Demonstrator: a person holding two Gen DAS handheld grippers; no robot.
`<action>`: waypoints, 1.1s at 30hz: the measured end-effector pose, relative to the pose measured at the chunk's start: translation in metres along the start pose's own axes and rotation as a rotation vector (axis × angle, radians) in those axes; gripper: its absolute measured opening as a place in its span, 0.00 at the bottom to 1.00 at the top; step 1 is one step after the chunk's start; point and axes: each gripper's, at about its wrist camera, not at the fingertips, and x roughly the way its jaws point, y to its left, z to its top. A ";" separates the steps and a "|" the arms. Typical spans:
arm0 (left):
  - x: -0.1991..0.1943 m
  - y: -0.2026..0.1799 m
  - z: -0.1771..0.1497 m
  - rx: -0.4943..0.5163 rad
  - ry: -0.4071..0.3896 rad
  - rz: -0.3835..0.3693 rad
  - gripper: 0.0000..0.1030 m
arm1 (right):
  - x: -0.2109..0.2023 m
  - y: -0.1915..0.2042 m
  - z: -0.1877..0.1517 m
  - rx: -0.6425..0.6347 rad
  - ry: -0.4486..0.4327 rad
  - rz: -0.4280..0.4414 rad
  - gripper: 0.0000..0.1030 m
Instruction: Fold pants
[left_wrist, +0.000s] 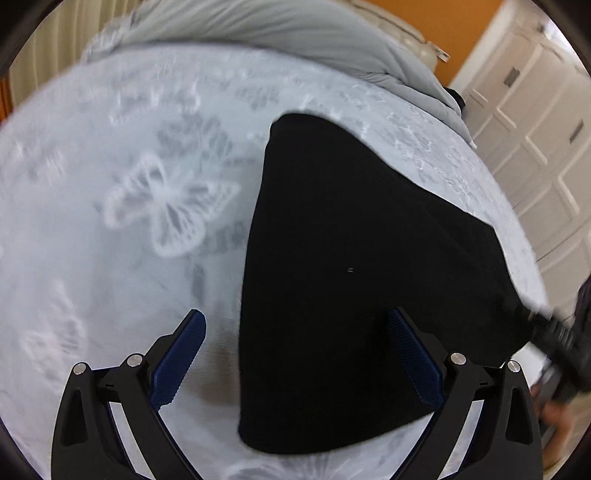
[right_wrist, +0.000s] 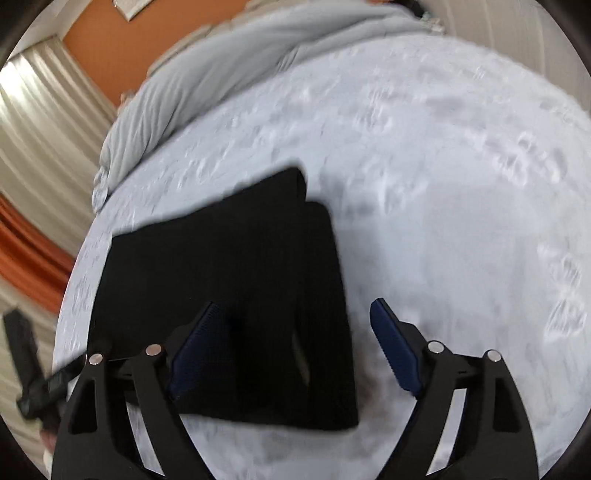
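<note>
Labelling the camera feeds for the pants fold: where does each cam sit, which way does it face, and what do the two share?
Left wrist: on the left gripper, angled down at the bedspread; its open fingers straddle the left edge of the black pants; the right gripper shows at right.
Right wrist: on the right gripper, angled down; open fingers straddle the pants' right edge; the left gripper shows at left.
Shared: pants, bedspread, grey blanket.

Black folded pants (left_wrist: 343, 280) on butterfly-patterned bedspread (left_wrist: 110, 206), left hand-held gripper (left_wrist: 295, 325) jaws spread above them
</note>
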 end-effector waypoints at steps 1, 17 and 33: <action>0.007 0.005 0.000 -0.039 0.021 -0.037 0.94 | 0.009 -0.002 -0.003 0.020 0.033 0.016 0.79; -0.099 0.050 -0.038 0.010 0.075 -0.128 0.43 | -0.045 0.056 -0.107 -0.124 0.152 0.117 0.52; -0.124 0.006 -0.046 0.219 -0.206 0.154 0.79 | -0.004 0.100 -0.046 -0.253 -0.013 -0.057 0.38</action>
